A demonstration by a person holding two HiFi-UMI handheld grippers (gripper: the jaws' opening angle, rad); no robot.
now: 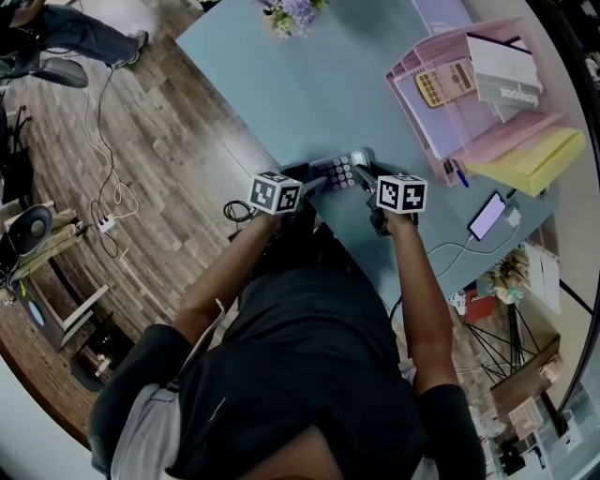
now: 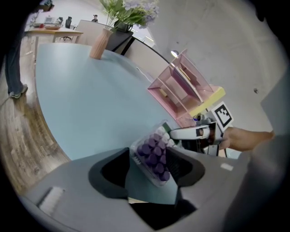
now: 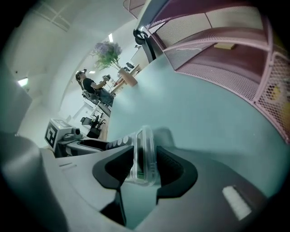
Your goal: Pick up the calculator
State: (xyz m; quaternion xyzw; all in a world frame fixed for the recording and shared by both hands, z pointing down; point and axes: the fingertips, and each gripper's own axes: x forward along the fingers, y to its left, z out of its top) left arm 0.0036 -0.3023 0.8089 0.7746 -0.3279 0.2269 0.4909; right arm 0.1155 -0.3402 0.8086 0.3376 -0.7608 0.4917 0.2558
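Floor point(image 1: 159, 141): brown wood boards, with a white cord point(image 1: 108, 202) lying on it off to the left.
Table point(image 1: 309, 94): light blue and smooth, with a round edge.
Person point(image 1: 300, 375): in a dark top, both arms stretched out to the near edge of the table.
Pink rack point(image 1: 525, 131): made of mesh, on the right side of the table, with papers and a white booklet point(image 1: 504, 70) inside.
Yellow folder point(image 1: 534, 159): right by the near end of the pink rack.
Flowers point(image 1: 292, 14): purple, at the far end of the table, well away from the claws.
Left gripper point(image 2: 152, 168): its two dark jaws are pressed on the calculator's sides at the end with the purple keys.
Right gripper point(image 3: 144, 170): its jaws pinch the other end, where the calculator shows edge-on in a clear case.
Calculator point(image 2: 154, 154): at the near edge of the table, tilted, held between the two claws. I cannot tell if it touches the table.
Phone point(image 1: 487, 216): screen lit, near the yellow folder, with a white cable plugged in.
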